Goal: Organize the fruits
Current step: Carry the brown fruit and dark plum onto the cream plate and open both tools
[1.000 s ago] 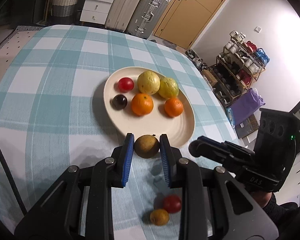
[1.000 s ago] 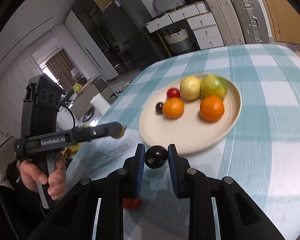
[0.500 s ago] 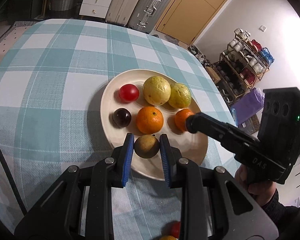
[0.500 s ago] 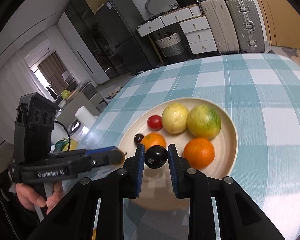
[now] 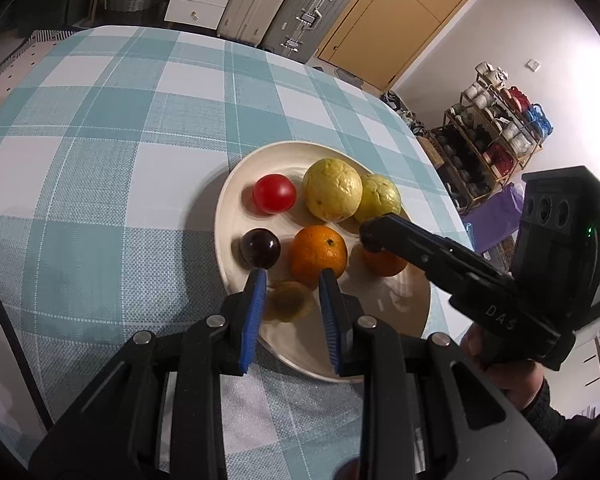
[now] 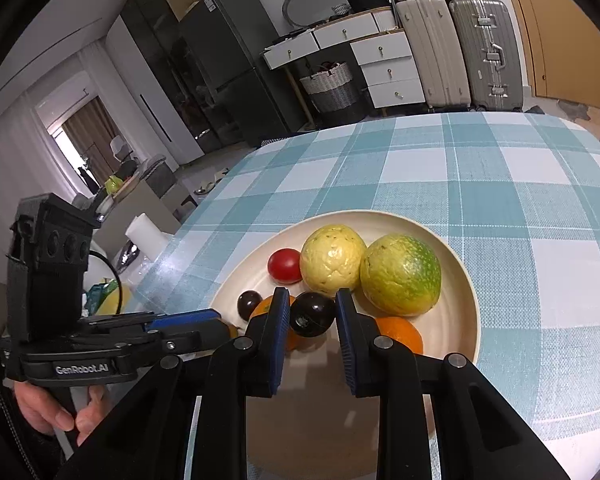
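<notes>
A cream plate (image 5: 236, 200) on the teal checked cloth holds a red tomato (image 5: 275, 193), two yellow-green fruits (image 5: 332, 190), two oranges (image 5: 319, 254) and a dark plum (image 5: 260, 248). My left gripper (image 5: 293, 284) is shut on a brownish-yellow fruit (image 5: 288, 300), blurred, just above the plate's near rim. My right gripper (image 6: 312, 296) is shut on a second dark plum (image 6: 313, 314) over the plate (image 6: 460, 272), in front of the yellow fruit (image 6: 332, 258). In the left wrist view the right gripper (image 5: 370, 236) partly hides one orange (image 5: 384, 262).
The table (image 6: 500, 168) ends in a rounded edge far behind the plate. Beyond it are suitcases (image 6: 484, 48), white drawers (image 6: 388, 68) and a basket. A shelf of cups (image 5: 500, 128) is off to the right. A hand (image 6: 56, 412) holds the left gripper.
Both grippers have moved forward from the near part of the table to over the plate, each carrying its fruit. The right gripper now reaches across the oranges.
</notes>
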{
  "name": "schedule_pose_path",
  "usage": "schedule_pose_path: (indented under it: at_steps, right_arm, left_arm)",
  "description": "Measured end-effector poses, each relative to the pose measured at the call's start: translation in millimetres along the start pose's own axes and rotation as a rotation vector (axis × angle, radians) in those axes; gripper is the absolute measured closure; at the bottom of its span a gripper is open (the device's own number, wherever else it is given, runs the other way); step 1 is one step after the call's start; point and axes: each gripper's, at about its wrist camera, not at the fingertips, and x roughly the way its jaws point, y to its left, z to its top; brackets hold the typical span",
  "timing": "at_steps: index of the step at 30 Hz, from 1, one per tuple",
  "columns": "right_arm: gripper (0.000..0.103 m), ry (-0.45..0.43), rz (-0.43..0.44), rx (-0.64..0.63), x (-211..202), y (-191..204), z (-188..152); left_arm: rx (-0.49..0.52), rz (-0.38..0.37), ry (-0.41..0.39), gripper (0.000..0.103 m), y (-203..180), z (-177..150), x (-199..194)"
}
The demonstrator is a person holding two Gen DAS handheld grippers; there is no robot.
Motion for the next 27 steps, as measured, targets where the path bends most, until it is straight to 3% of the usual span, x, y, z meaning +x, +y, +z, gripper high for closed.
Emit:
schedule_pose_path:
  at_steps: [5, 6, 7, 8, 17, 19, 22, 27]
  right_arm:
    - [0.078, -0.003, -0.006, 0.008, 1, -1, -2]
    - [0.072, -0.008, -0.007, 0.011, -1, -1, -3]
    - [0.057, -0.015, -0.006, 0.013, -2, -1, -3]
    - [0.052, -0.025, -0.002, 0.016, -5, -1, -3]
    - [0.048, -0.066, -0.016, 0.038, -32, -1, -9]
    - [0.038, -0.077, -0.018, 0.040, -38, 1, -12]
    - [0.036, -0.095, -0.014, 0.037, -53, 4, -17]
    - [0.027, -0.132, -0.033, 0.021, -77, 13, -26]
  left_arm:
    - [-0.009, 0.011, -0.019, 0.079, 0, 3, -4]
    - [-0.011, 0.013, -0.024, 0.077, 0, 4, -5]
    - [-0.012, 0.017, -0.028, 0.077, 0, 3, -7]
    - [-0.013, 0.022, -0.032, 0.074, -1, 3, -9]
    - [-0.008, 0.057, -0.053, 0.065, -8, -12, -30]
    - [-0.007, 0.060, -0.061, 0.064, -11, -16, -36]
    - [-0.003, 0.071, -0.069, 0.061, -15, -25, -45]
    - [0.020, 0.110, -0.097, 0.046, -27, -41, -66]
